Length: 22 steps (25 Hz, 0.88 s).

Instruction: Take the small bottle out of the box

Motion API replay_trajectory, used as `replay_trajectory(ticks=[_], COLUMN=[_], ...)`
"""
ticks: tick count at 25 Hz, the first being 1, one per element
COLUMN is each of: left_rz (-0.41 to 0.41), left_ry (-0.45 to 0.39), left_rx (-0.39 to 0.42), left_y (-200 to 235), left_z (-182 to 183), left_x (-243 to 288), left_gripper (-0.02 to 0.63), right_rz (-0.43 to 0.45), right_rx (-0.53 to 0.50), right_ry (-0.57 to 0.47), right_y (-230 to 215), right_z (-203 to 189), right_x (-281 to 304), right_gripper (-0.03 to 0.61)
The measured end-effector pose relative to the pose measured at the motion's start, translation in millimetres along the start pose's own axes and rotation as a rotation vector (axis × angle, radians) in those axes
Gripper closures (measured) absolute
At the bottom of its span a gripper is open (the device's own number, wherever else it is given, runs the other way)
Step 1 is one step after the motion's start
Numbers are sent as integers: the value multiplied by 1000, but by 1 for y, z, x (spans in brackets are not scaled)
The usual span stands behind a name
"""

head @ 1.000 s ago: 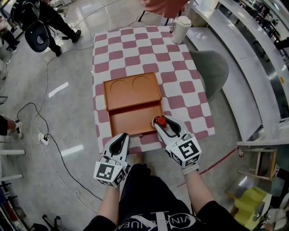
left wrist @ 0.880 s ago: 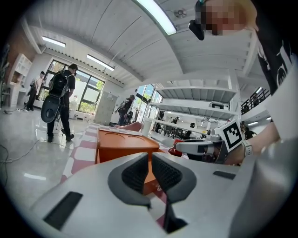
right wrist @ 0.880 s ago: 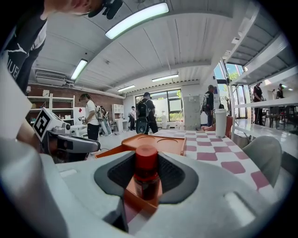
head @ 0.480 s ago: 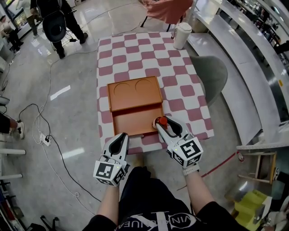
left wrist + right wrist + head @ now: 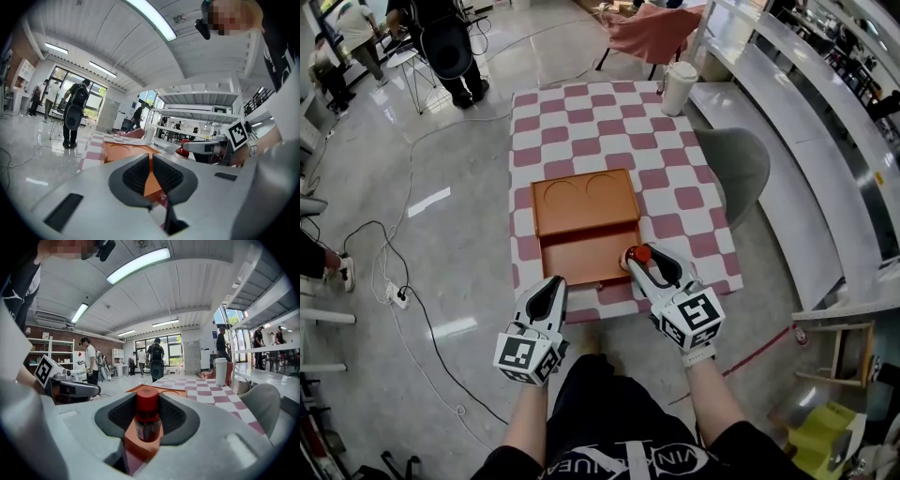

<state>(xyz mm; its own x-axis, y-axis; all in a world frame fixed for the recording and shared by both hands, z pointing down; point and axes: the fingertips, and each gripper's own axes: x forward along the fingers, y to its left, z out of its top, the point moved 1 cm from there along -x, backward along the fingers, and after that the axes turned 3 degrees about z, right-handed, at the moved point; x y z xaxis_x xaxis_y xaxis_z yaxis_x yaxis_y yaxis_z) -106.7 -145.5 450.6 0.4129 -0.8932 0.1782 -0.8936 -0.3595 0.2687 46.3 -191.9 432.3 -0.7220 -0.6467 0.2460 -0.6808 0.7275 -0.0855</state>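
Observation:
The orange box (image 5: 581, 225) lies open on the checked table (image 5: 675, 178), its lid with two round hollows folded back on the far side. My right gripper (image 5: 636, 259) is shut on the small bottle (image 5: 638, 253), a dark bottle with a red cap, over the tray's near right corner. In the right gripper view the bottle (image 5: 147, 416) stands upright between the pads. My left gripper (image 5: 553, 287) hangs at the table's near edge, left of the box, shut and holding nothing (image 5: 151, 176). From the left gripper view the red cap (image 5: 183, 152) shows to the right.
A white paper cup (image 5: 678, 86) stands at the table's far right corner. A grey chair (image 5: 741, 155) sits right of the table, and a pink-draped chair (image 5: 652, 28) beyond it. People stand far left (image 5: 450, 42); cables (image 5: 384, 262) run over the floor.
The right gripper has kept the bottle and edged slightly toward the box's right rim. The head view has shifted, so the table sits farther right in the frame. The left gripper has not moved.

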Motion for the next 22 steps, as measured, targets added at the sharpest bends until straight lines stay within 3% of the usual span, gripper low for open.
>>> replay_trajectory(ticks=[22], left_rz=[21], left_ry=[-65], left_rx=[24], left_y=[-4], left_z=[39], left_x=[-17], left_gripper=[588], right_rz=[11], right_rx=[-9], right_ry=[-56], right_y=[13], right_z=[37], right_x=[-21], right_gripper=[435])
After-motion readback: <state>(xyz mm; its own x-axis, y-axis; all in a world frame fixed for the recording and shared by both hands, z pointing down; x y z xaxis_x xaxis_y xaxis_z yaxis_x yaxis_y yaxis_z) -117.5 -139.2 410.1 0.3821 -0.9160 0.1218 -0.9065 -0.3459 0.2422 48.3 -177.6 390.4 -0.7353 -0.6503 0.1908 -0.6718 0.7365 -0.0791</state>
